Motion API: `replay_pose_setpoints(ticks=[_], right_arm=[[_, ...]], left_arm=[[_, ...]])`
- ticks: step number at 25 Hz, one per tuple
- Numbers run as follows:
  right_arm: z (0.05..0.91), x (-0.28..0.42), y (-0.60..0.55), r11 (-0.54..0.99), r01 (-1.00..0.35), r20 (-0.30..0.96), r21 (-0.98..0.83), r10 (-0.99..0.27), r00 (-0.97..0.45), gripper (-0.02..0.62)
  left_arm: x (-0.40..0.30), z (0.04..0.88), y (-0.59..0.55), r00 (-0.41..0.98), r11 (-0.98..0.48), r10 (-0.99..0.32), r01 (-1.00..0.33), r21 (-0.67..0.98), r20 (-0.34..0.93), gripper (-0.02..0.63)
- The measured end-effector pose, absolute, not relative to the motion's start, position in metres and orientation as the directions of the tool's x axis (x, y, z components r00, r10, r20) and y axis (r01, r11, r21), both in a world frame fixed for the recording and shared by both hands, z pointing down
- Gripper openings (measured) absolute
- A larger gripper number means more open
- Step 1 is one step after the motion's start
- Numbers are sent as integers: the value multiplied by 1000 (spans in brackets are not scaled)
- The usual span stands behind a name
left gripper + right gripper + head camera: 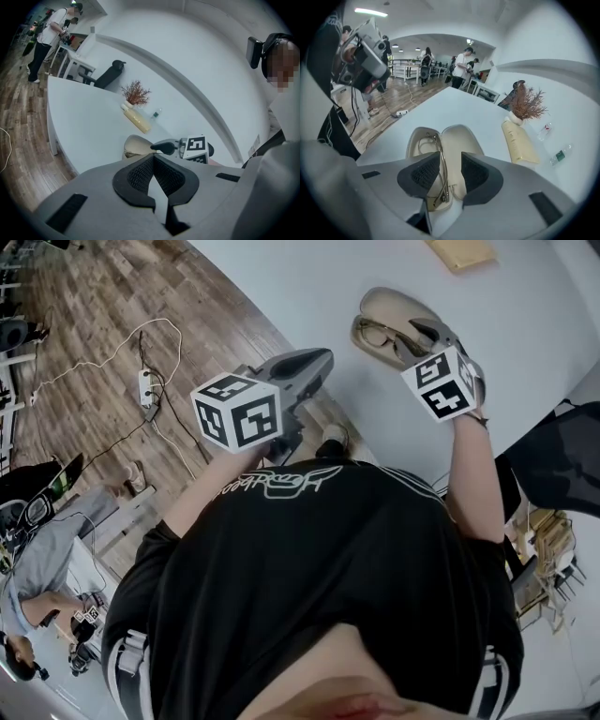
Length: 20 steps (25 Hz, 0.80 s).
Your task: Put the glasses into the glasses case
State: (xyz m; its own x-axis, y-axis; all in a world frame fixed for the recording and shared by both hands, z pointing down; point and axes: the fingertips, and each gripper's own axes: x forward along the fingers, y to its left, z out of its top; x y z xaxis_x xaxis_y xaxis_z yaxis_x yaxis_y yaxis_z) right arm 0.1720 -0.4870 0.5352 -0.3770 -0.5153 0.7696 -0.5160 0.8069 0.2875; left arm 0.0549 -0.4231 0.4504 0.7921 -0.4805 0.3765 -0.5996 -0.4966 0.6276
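Glasses (439, 147) lie in the open glasses case (460, 138) right beneath your right gripper (450, 160), its jaws apart astride their long axis; your left gripper (153, 157), jaws together, hangs farther off.

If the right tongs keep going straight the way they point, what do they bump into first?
Probably the glasses, lying in the open case just past the open right tongs. Depth is hard to judge.

Open beige glasses case (461, 140), flat just ahead of the parted right claw (449, 159); thin wire-framed glasses (440, 164) resting inside its left half, between the jaws, untouched.
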Motion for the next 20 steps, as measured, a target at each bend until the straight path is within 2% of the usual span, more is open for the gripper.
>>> replay_pose_setpoints(ticks=[10, 15, 20], right_arm=[[422, 162, -452, 672, -682, 510, 287, -710, -485, 108], [386, 160, -416, 633, -721, 450, 284, -751, -482, 106], [357, 153, -367, 597, -754, 371, 274, -789, -489, 60]], left_arm=[[54, 426, -391, 823, -545, -462, -558, 626, 331, 6], [46, 407, -371, 833, -574, -452, -544, 612, 318, 6], [41, 372, -340, 851, -634, -451, -517, 574, 269, 6]])
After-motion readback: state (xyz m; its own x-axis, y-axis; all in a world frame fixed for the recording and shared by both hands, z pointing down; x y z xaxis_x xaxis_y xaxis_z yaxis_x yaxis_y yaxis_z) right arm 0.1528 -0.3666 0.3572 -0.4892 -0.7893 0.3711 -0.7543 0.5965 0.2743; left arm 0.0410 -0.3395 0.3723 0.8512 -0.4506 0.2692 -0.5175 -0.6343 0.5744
